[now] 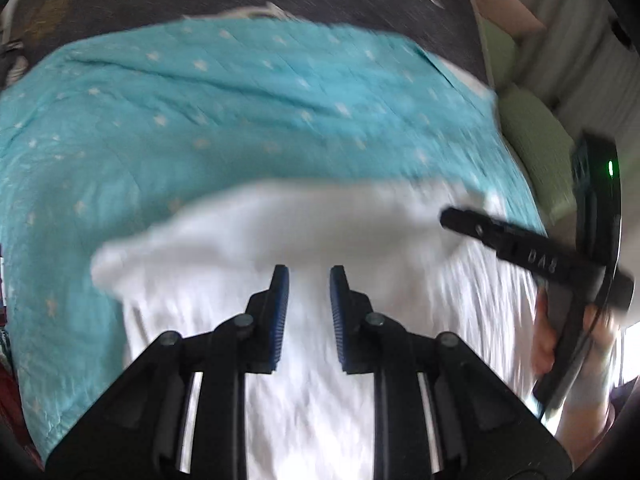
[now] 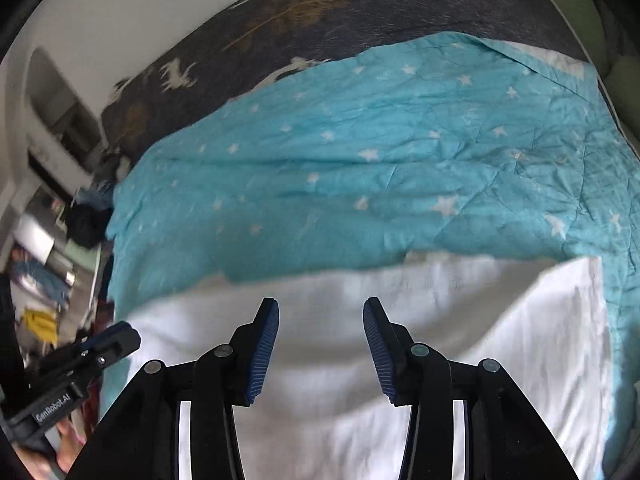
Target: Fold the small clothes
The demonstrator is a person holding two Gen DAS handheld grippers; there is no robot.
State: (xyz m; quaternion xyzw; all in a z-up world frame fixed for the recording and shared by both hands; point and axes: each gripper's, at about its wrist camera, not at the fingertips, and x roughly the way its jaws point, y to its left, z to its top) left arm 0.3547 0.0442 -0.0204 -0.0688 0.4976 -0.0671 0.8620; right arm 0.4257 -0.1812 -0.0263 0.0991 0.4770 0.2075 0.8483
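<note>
A white garment point(image 1: 280, 240) lies spread on a turquoise star-print blanket point(image 1: 240, 112). In the left wrist view it is blurred and its far edge looks rumpled. My left gripper point(image 1: 309, 276) hovers over the garment's near part, jaws open and empty. My right gripper point(image 2: 321, 308) is open and empty over the same white garment point(image 2: 400, 320), whose right part lies flat with a straight edge. The right gripper also shows at the right of the left wrist view point(image 1: 520, 248), and the left gripper at the lower left of the right wrist view point(image 2: 92, 352).
The blanket point(image 2: 400, 152) lies on a dark bedcover with white deer point(image 2: 360, 12). Green pillows point(image 1: 536, 132) sit at the bed's right side. A cluttered floor and a white cabinet point(image 2: 52, 120) are at the left of the bed.
</note>
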